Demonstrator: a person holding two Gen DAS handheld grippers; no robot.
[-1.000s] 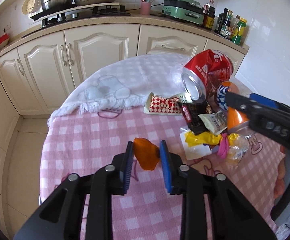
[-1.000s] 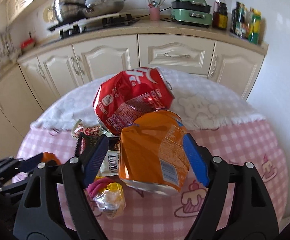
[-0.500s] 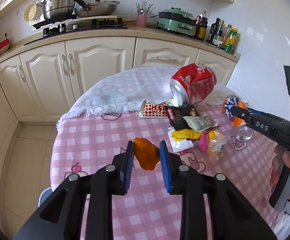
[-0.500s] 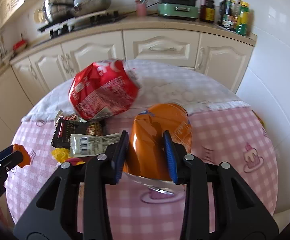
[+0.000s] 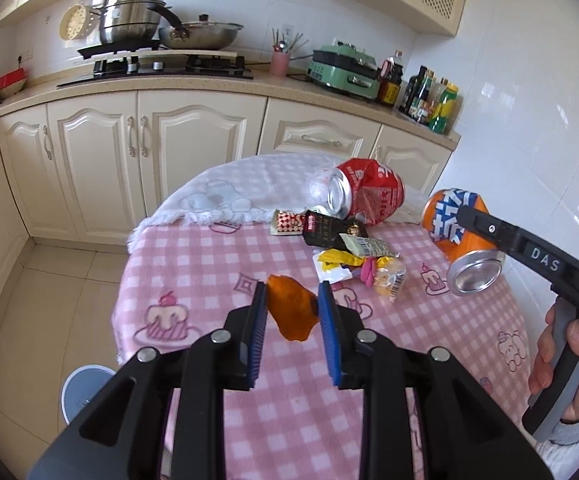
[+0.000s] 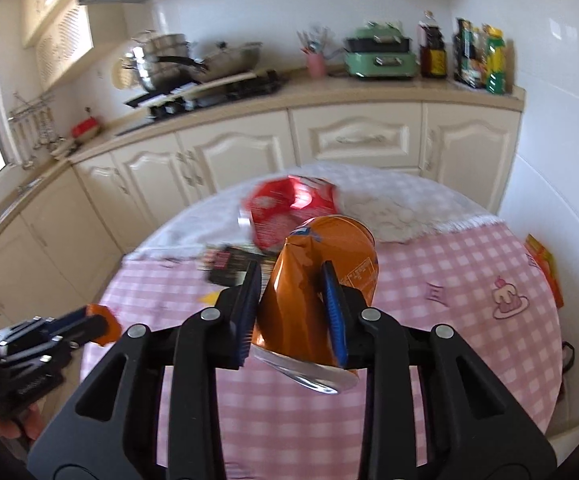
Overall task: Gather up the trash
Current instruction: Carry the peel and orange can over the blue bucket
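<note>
My left gripper (image 5: 291, 296) is shut on a small orange scrap (image 5: 289, 312) and holds it above the pink checked table (image 5: 209, 264). The jaws of my right gripper (image 6: 289, 276) are closing on a dented orange can (image 6: 317, 280); their pads press into its sides and it hangs clear of the cloth. From the left wrist view the orange can (image 5: 455, 232) is at the right in the right gripper (image 5: 469, 220), held by a hand. A crushed red can (image 5: 369, 196) lies at the far side of the table beside a heap of wrappers (image 5: 353, 248).
A white cloth (image 5: 229, 192) covers the table's far half. Cream kitchen cabinets (image 5: 149, 148) and a counter with pots and bottles stand behind it. A round pale-blue bin (image 5: 83, 388) sits on the floor at the table's near left. The wall is close on the right.
The right jaws have closed from wide around the orange can to squeezing it, and lifted it off the table. Both grippers have pulled back and risen; the left still holds the scrap.
</note>
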